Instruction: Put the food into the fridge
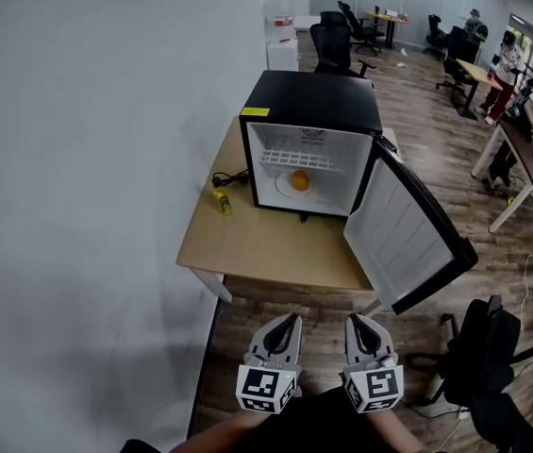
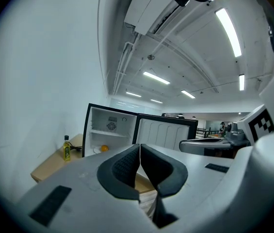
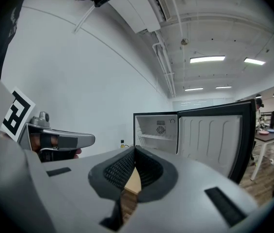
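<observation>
Left claw and right claw, bottom centre, are closed and empty. The orange lies in the fridge, mid-frame, well above them.

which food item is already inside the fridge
The orange, on a plate inside the fridge; the yellow bottle stands outside on the table.

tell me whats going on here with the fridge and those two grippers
A person stands back from a wooden table, holding the left gripper and the right gripper side by side. Both are shut and empty, pointing toward a small black fridge on the table. Its door hangs wide open, and an orange fruit sits on a white plate inside. A small yellow bottle stands on the table to the left of the fridge. Nothing is being carried right now.
</observation>
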A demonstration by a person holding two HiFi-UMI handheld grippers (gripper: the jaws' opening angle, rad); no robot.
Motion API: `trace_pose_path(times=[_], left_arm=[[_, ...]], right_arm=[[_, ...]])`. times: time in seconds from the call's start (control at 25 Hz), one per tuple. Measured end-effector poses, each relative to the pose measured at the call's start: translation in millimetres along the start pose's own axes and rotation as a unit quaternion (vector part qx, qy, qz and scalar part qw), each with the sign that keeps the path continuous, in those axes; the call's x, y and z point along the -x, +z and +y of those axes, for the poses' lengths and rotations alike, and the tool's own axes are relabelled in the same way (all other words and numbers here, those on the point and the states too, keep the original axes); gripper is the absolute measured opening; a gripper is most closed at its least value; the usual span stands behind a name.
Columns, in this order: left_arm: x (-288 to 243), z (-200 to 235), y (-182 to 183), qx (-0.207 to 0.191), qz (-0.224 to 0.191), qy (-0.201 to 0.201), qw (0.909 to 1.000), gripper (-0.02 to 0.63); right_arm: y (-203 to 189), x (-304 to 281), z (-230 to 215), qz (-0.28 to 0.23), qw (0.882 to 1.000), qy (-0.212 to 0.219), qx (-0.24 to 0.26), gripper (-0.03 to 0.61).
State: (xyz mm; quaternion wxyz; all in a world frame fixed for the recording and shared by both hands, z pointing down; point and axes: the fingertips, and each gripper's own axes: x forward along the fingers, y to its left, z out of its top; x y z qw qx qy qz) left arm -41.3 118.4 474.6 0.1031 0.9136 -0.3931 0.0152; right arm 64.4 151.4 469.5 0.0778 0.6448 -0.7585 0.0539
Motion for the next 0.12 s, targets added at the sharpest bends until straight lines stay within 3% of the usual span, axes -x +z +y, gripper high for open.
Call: trace_pose_path(times=[0.12], left_arm=[[-1.1, 6.2, -2.3, 0.023, -0.001, -0.004, 0.9997, 0.017]], right_arm=[[-5.7, -3.9, 0.1, 0.005, 1.000, -0.001, 0.000, 0.060]])
